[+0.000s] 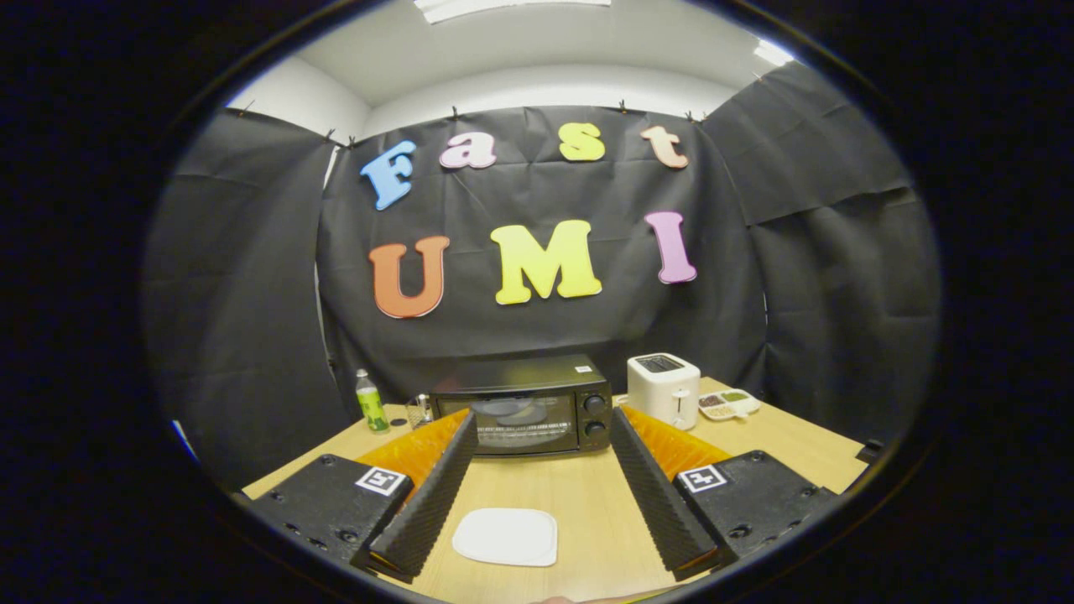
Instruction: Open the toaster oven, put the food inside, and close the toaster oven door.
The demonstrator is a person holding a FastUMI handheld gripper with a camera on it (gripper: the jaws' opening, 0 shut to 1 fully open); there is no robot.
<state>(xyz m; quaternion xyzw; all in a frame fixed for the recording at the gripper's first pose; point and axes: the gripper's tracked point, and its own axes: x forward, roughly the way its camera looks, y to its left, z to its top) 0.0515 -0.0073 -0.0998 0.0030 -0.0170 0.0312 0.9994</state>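
Observation:
A black toaster oven (524, 406) stands at the back of the wooden table (579, 495), its glass door shut, two knobs on its right side. Something round and pale shows dimly behind the glass. A white square plate (507, 536) lies on the table between my fingers, near their base; it looks bare. My gripper (544, 432) is open, held above the table and pointing at the oven, which sits just beyond the fingertips. Nothing is between the fingers.
A white pop-up toaster (664, 388) stands right of the oven, with a small divided dish of food (728, 403) beside it. Left of the oven are a green bottle (368, 402) and a small glass (419, 410). Black cloth walls close in the table.

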